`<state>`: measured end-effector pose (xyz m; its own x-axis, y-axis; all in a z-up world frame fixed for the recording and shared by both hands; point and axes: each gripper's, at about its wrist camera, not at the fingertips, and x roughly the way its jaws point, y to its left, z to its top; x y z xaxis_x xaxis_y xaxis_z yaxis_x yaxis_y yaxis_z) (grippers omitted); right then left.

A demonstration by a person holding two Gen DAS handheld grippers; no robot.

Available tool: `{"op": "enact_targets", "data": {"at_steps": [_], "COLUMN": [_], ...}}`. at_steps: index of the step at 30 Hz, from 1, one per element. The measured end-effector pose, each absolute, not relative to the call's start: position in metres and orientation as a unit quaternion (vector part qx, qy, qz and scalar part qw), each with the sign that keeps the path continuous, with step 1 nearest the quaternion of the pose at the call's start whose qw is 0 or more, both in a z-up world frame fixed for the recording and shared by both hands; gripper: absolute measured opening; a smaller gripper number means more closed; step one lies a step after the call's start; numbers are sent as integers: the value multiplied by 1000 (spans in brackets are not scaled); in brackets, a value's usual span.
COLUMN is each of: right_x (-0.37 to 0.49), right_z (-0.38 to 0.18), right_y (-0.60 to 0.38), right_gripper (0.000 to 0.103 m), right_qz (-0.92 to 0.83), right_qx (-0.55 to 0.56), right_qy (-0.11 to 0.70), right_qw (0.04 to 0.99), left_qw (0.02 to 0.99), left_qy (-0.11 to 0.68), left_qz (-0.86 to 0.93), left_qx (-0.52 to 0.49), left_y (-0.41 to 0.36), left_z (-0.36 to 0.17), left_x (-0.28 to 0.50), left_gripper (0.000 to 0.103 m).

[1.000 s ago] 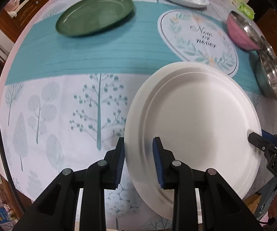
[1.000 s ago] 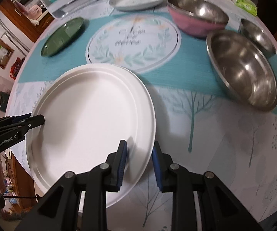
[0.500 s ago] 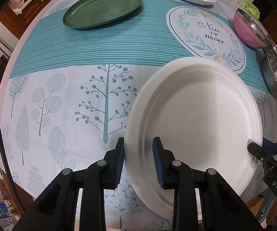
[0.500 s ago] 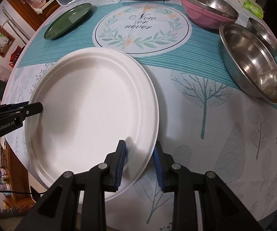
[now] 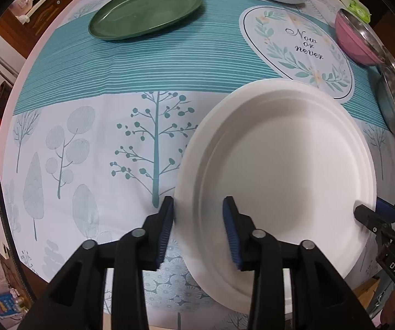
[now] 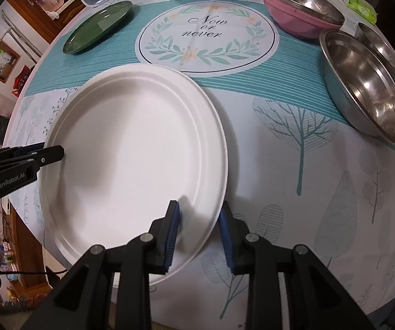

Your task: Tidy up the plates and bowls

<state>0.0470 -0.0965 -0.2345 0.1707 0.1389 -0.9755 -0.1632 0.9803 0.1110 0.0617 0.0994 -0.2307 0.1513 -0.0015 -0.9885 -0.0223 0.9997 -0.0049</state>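
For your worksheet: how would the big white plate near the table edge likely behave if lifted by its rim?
The white plate looks like thin moulded paper, so probably light and liable to flex. Its matte ribbed rim likely grips well. It seems unlikely to shatter, but may crease.

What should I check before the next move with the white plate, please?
1. Left gripper freed from white plate: ok; its jaws have just been opening, with the rim between the fingers.
2. Right gripper freed: cannot tell; it stands astride the opposite rim.
3. White plate fully on the tablecloth: cannot tell; its near rim lies at the table's edge.
4. Cloth towards green plate bare: ok.
5. Steel bowl apart from white plate: ok.
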Motion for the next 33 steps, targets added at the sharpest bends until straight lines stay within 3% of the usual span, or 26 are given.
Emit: {"op": "enact_targets", "data": {"at_steps": [3,6,21,33], "right_x": [47,47,36,19], "right_z": [-236,-235,-218,-181], "right_y": [-94,-93,-105,-109], "right_gripper": [32,38,41,41], "right_qz": [94,94,82,94], "right_qx": [-14,-15,-6,-9], "right_qy": [638,637,622,584], "right_qw": [764,765,779,806], "left_qw": [763,769,779,811], "left_qy": [646,639,627,585], "left_qz": [11,13,14,15], "left_qx": [-2,5,-5,-5], "left_y": [97,95,101,87], "left_z": [-231,-227,-210,-156], "left_x": [62,63,56,37], "left_gripper": [61,68,68,68]}}
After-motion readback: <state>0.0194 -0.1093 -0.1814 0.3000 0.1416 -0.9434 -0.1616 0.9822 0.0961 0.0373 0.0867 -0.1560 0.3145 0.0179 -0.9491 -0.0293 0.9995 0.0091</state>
